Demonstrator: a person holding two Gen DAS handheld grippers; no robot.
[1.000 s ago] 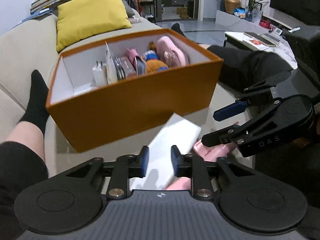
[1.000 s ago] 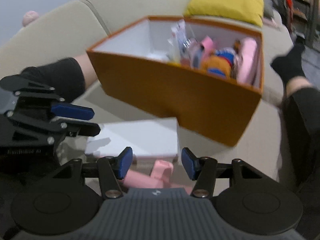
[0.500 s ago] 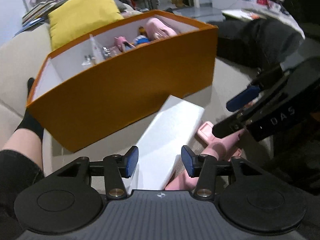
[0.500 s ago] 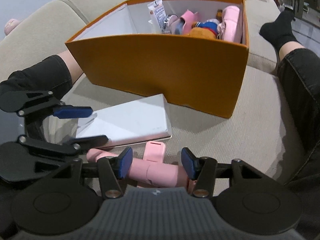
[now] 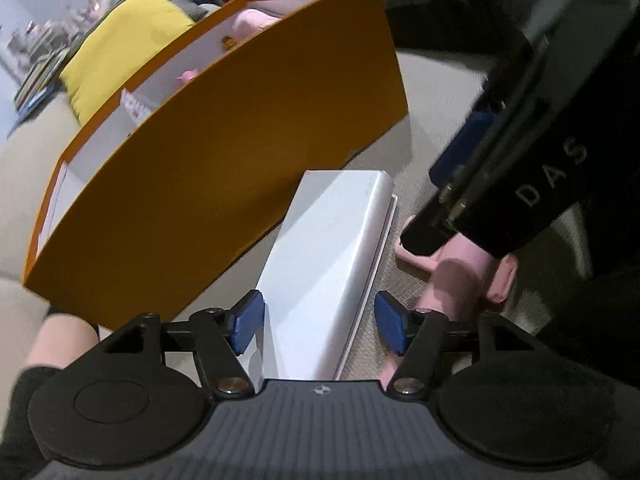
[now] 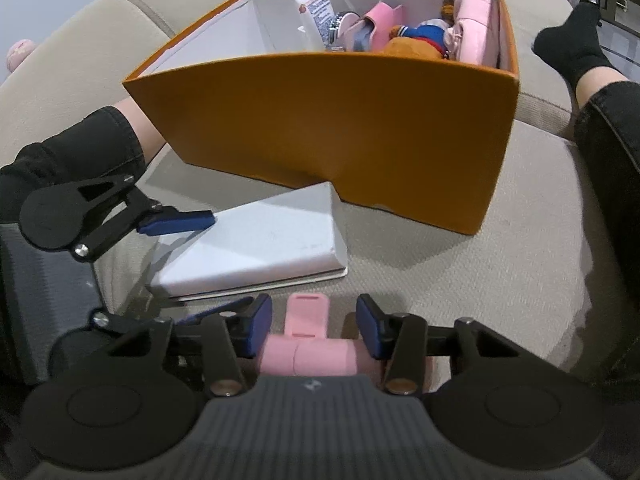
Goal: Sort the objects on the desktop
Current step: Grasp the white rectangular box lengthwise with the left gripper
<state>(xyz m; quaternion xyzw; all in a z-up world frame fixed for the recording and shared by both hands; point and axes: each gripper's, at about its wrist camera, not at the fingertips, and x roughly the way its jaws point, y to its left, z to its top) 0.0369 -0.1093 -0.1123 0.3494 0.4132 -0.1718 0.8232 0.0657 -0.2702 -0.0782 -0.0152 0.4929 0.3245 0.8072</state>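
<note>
White box [image 5: 332, 264] lies flat, long axis toward 12; left tool [image 5: 316, 328] opening, released; right tool [image 6: 313, 326] closing around pink gadget [image 6: 306, 350].

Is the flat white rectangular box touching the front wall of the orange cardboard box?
Cannot tell. In both wrist views the white box's far corner meets the orange box at its base, but shadow hides any contact or gap.
</note>
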